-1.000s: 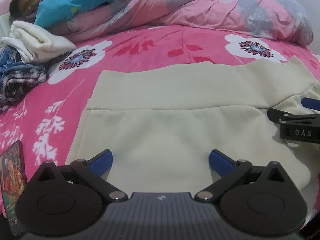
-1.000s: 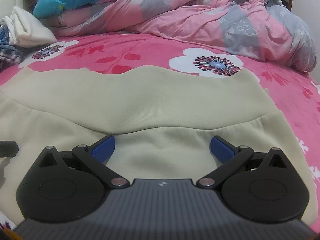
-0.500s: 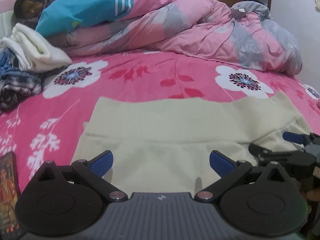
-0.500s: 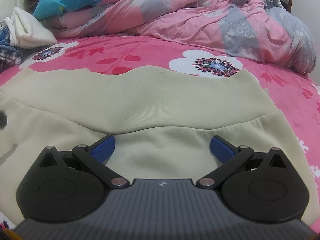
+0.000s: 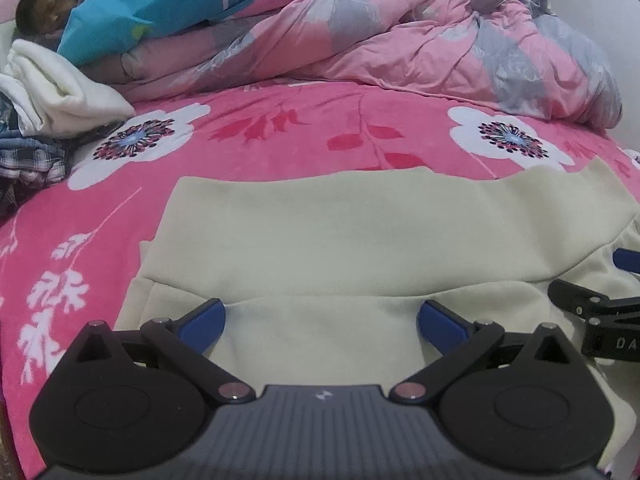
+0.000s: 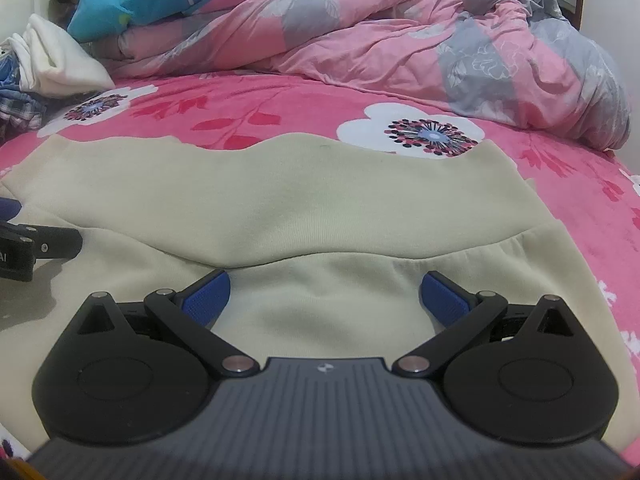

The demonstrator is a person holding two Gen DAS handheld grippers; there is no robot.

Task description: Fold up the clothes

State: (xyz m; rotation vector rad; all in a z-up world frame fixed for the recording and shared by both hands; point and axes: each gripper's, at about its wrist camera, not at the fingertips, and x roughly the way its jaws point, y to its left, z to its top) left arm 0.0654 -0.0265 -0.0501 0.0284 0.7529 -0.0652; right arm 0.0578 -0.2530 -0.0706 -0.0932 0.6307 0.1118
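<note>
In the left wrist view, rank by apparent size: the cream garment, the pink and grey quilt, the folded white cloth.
1. Cream garment and pink and grey quilt: similar, nearness makes ranking unsure.
2. Folded white cloth, smallest.

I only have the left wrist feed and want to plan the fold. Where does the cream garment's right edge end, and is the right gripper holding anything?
Observer: The cream fleece garment ends on the pink floral bedsheet, well short of the crumpled pink and grey duvet.
Operator: And the right gripper?
Observer: The right gripper is open, its blue pads spread above the cloth just below the wide ribbed band, with nothing between them.
Operator: Is that band flat?
Observer: Its far edge waves slightly near the white flower print.
</note>
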